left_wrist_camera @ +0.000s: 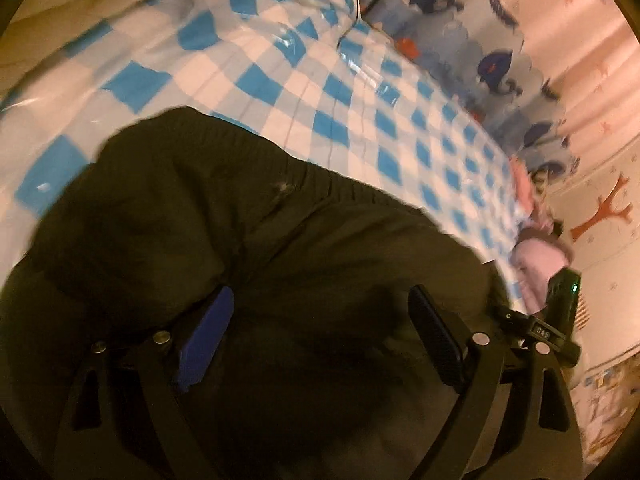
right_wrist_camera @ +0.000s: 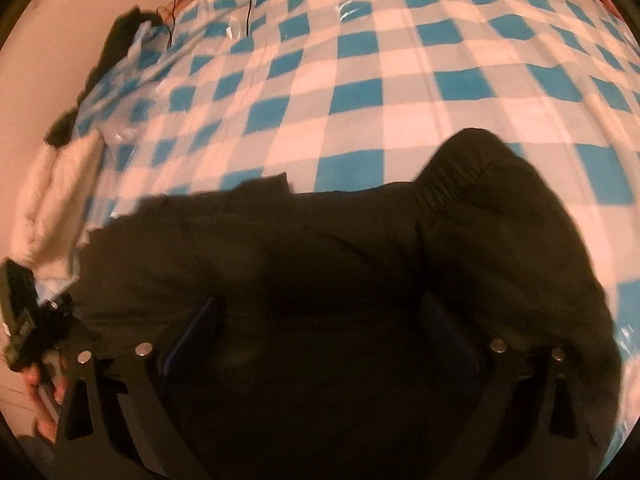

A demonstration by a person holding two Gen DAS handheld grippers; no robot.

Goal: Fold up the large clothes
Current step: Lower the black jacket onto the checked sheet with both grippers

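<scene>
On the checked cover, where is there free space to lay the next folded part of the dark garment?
Free: the broad stretch of checked cover beyond the dark garment, up to its far edge. In the left view, bare cover lies between the garment and the patterned curtain. Crowded: the near part under the open left gripper and right gripper.

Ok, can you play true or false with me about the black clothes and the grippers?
1. The black garment lies on a blue and white checked cover. True.
2. The left gripper is shut tight. False: it is open, with the garment beneath it.
3. The right gripper is open. True.
4. The garment is red. False: it is black.
5. A white cloth lies at the cover's edge. True.
</scene>
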